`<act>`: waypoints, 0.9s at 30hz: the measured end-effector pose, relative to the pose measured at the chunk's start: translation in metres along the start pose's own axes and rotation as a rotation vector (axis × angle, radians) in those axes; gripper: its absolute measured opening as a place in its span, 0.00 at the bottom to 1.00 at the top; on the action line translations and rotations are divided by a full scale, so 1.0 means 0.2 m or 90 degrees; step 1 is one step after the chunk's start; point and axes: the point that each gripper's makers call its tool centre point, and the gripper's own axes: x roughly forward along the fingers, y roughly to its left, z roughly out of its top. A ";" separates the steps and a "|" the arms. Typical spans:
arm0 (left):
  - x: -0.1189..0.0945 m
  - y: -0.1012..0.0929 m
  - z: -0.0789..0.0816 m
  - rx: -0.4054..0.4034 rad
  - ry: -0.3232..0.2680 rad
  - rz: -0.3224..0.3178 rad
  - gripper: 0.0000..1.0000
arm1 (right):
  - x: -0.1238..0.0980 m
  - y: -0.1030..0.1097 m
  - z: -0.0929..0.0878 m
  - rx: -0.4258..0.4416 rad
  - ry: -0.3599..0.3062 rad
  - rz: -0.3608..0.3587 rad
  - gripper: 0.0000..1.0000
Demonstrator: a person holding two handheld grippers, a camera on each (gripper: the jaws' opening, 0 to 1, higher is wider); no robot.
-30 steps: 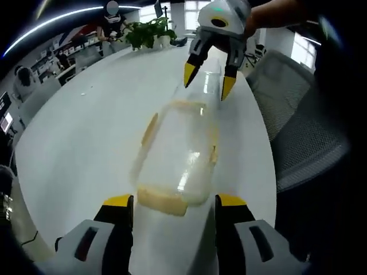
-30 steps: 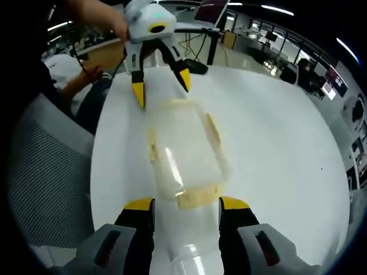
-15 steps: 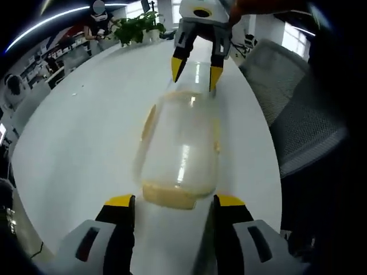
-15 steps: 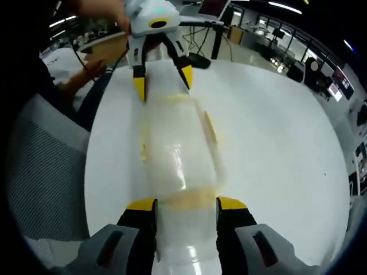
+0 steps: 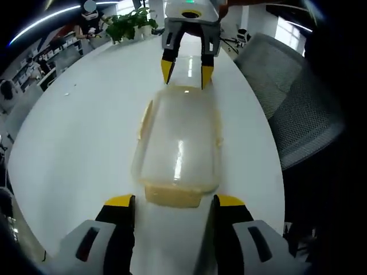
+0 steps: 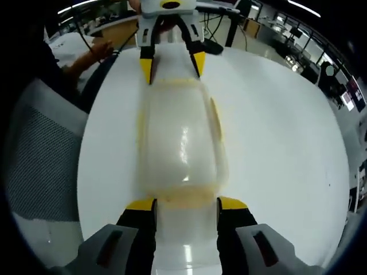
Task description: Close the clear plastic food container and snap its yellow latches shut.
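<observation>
table: a big white table (image 5: 74,132) carries the job, a mesh office chair (image 5: 298,109) drawn up at its edge and a potted plant (image 5: 129,24) at the far end.
container: the clear plastic food container (image 5: 180,140) lies lengthwise on the table between the two grippers, about midway across the top. A second ago its lid was tipped up and the body looked open; now the lid sits flat on the base in both views, so the closing part looks done.
latches: one end yellow latch (image 5: 172,196) lies just ahead of the left gripper's jaws, its twin (image 6: 180,197) just ahead of the right gripper's. The side latches (image 6: 215,117) stand splayed out from the wall, so I judge them not yet snapped; whether the end ones have clicked is not clear.
left gripper: the left gripper (image 5: 169,201) is released, jaws spread wider than the end latch and grasping nothing; seen from the right gripper view it (image 6: 171,64) straddles the far end.
right gripper: the right gripper (image 6: 182,204) is likewise released and empty, and over the last second has closed in on its end of the container.
meaning: with the lid seated, what remains is pressing each latch down.
</observation>
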 end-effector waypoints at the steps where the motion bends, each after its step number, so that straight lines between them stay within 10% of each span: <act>1: 0.00 0.00 0.00 0.002 -0.001 -0.001 0.54 | 0.00 0.00 0.00 -0.002 0.002 0.002 0.41; 27: 0.03 -0.03 0.01 0.043 0.005 -0.038 0.39 | 0.07 0.03 -0.01 -0.030 0.033 0.036 0.40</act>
